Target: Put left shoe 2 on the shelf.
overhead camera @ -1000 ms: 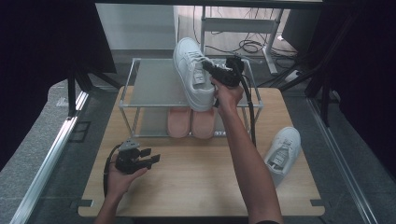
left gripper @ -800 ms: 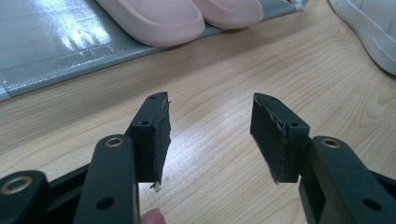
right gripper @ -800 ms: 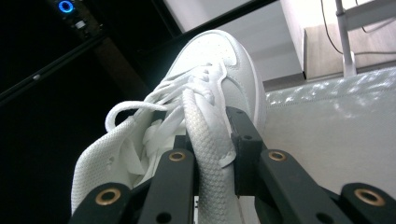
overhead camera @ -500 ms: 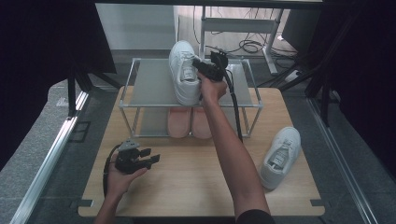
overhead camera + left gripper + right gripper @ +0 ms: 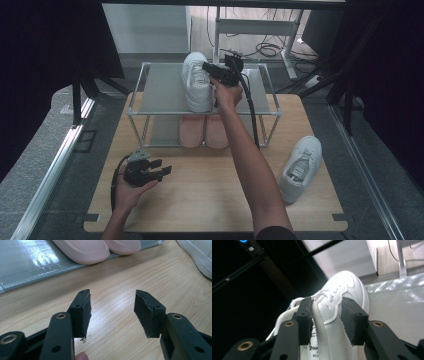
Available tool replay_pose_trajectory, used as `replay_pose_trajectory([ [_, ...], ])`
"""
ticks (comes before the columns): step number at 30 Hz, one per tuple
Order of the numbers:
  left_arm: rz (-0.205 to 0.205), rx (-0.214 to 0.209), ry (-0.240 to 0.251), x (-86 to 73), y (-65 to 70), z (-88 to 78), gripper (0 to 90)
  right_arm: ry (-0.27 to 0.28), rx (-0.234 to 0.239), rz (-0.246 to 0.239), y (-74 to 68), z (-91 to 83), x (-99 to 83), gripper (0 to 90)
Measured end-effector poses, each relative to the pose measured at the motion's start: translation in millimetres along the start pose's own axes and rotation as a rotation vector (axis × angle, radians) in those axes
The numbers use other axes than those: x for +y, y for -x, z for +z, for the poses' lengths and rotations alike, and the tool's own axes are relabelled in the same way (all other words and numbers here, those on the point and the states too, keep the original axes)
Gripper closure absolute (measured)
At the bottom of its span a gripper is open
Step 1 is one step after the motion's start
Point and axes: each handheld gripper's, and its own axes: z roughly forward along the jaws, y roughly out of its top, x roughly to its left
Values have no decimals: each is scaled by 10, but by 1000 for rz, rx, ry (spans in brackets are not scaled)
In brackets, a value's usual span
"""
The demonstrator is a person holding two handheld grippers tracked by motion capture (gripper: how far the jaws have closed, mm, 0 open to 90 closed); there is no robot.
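Observation:
A white sneaker lies on the top shelf of a metal shoe rack, toe pointing away from me. My right gripper reaches over the rack to its tongue and laces. In the right gripper view the jaws stand on either side of the sneaker at its laced upper; they have just been opening and the pads no longer press on it. My left gripper rests in a hand low over the table at the front left, open with nothing between its pads.
Two pink slippers sit on the rack's lower shelf, also seen in the left gripper view. A second white sneaker lies on the wooden table at the right. Dark curtains flank the table.
The right gripper carried the white sneaker leftward over the top shelf and its jaws have spread apart. The left hand has stayed put.

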Motion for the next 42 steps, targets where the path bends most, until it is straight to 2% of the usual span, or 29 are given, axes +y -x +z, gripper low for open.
replay_pose_trajectory([
  [3, 0, 1, 0, 1, 2, 0, 480, 11, 25, -40, 22, -185, 5, 707],
  [8, 3, 4, -1, 6, 13, 3, 480, 4, 34, -78, 121, -470, -77, 818],
  [14, 2, 6, 0, 11, 31, -6, 480, -43, 41, -93, 276, -620, -254, 889],
  [18, 2, 7, -2, 11, 27, -3, 480, -75, 45, -101, 343, -623, -371, 897],
  [24, 1, 7, -1, 8, 15, -5, 480, -109, 54, -104, 358, -565, -481, 899],
  [30, -3, 5, 3, 7, -7, -21, 480, -143, 77, -101, 304, -499, -568, 900],
  [39, -4, 4, 6, 12, -6, -15, 480, -137, 78, -101, 243, -488, -579, 900],
  [42, -4, 4, 5, 14, -4, -13, 480, -153, 104, -84, 207, -460, -602, 900],
])
